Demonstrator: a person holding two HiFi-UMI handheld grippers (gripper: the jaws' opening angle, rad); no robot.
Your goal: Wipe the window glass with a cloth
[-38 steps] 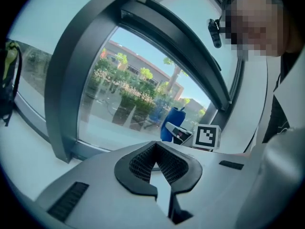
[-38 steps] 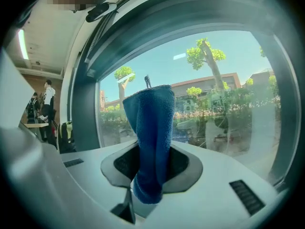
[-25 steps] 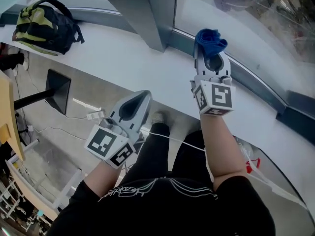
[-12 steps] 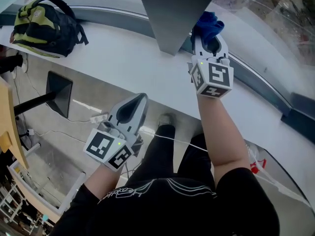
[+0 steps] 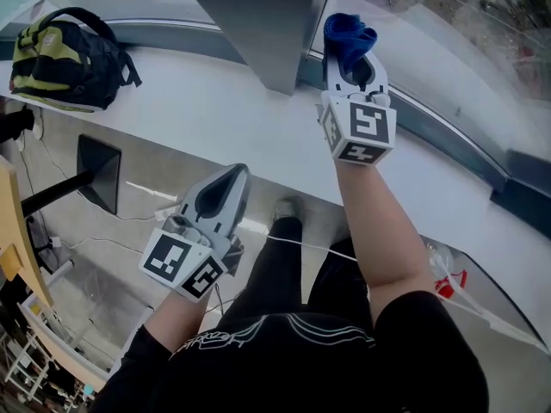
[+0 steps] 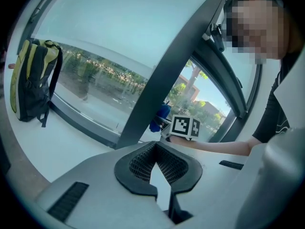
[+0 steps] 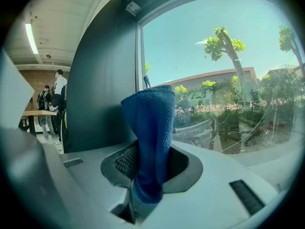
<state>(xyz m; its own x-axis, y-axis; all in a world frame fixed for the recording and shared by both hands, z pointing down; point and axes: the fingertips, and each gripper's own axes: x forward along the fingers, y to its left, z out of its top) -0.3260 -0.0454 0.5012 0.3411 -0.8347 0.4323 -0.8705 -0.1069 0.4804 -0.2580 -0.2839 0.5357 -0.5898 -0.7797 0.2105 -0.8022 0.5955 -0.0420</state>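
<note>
Right hand-held gripper [image 5: 351, 60] pinches the blue cloth [image 5: 348, 31]. The cloth's folded end sticks up past the jaws over the sill's [image 5: 215, 93] far edge, beside the dark pillar [image 5: 258, 15] and near the window glass [image 5: 430, 24]; contact unclear. Left hand-held gripper [image 5: 231, 177]: jaws pressed together, empty, off the sill's near edge.

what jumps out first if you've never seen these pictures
The bright blue fluffy cloth, clamped in the jaws of the right gripper, held up beside the dark grey window pillar, close to the window glass. Next, the green-and-black backpack sitting on the white sill at far left.
</note>
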